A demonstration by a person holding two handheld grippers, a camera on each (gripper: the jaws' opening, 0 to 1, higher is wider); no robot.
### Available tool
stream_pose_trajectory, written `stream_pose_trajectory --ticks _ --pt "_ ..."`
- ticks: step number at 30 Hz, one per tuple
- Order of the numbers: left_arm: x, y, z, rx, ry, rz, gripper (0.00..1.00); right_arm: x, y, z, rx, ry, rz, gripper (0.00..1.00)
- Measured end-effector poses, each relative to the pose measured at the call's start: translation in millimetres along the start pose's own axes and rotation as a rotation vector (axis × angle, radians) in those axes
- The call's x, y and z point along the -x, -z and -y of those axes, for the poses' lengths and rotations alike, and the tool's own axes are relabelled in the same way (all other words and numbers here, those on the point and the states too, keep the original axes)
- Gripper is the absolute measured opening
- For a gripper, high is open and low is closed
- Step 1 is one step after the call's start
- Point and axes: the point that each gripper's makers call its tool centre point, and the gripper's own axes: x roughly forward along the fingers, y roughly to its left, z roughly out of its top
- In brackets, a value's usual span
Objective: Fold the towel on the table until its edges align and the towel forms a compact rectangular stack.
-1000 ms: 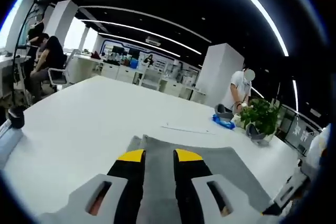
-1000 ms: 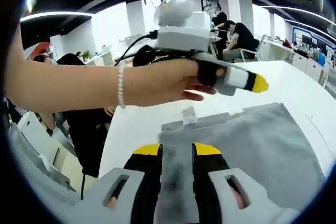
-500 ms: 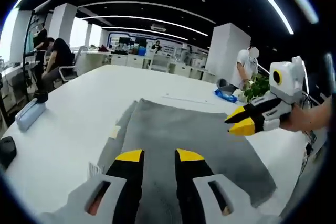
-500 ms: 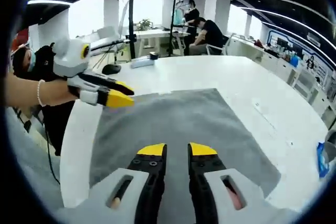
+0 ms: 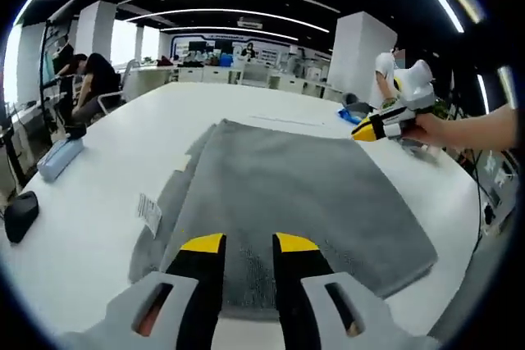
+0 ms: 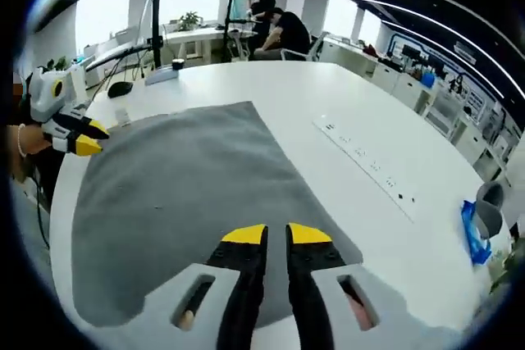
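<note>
The fingers of the left gripper (image 5: 248, 243) stand a narrow gap apart and hold nothing, poised over the towel's near edge, and the right gripper (image 6: 276, 235) hangs above the opposite side with its fingers almost closed, also empty. The grey towel (image 5: 287, 202) lies flat on the white worktop (image 5: 98, 178), folded at least once, with a lower layer and white label (image 5: 150, 211) showing along one side. Soft, limp and light, it looks best pinched at two corners of one short edge; its long axis runs away from the left gripper.

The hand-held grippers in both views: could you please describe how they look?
Each hand-held gripper, left and right, has two black jaws with yellow tips on light grey bodies with slotted openings. A beaded bracelet circles the wrist holding the left one.
</note>
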Motion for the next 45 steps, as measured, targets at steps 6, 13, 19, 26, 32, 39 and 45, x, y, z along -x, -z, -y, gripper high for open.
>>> stream_pose_trajectory --ticks 6,13,19,26,32,39,45 --pt "-5 10.6 11.5 -0.012 0.012 -0.037 0.26 -12 22.4 17 -0.071 0.037 -0.055 0.05" --pt "-10 14.3 9.2 -0.064 -0.019 -0.06 0.22 -20 53.7 27 -0.071 0.078 -0.148 0.0" --pt "-14 12.5 10.3 -0.086 -0.027 -0.066 0.18 -22 53.9 28 -0.127 0.035 -0.151 0.0" --pt "-18 11.1 16.5 -0.121 -0.016 -0.111 0.1 -19 56.0 28 -0.111 0.049 -0.175 0.0" --pt "-21 10.8 18.3 -0.152 -0.021 -0.158 0.08 -12 63.5 31 -0.103 0.063 -0.214 0.0" --pt "-22 11.6 18.3 -0.166 -0.037 -0.206 0.07 1 77.3 35 -0.113 0.067 -0.255 0.0" --pt "-30 10.3 28.9 -0.237 -0.018 -0.287 0.07 15 90.3 37 -0.125 0.086 -0.285 0.0"
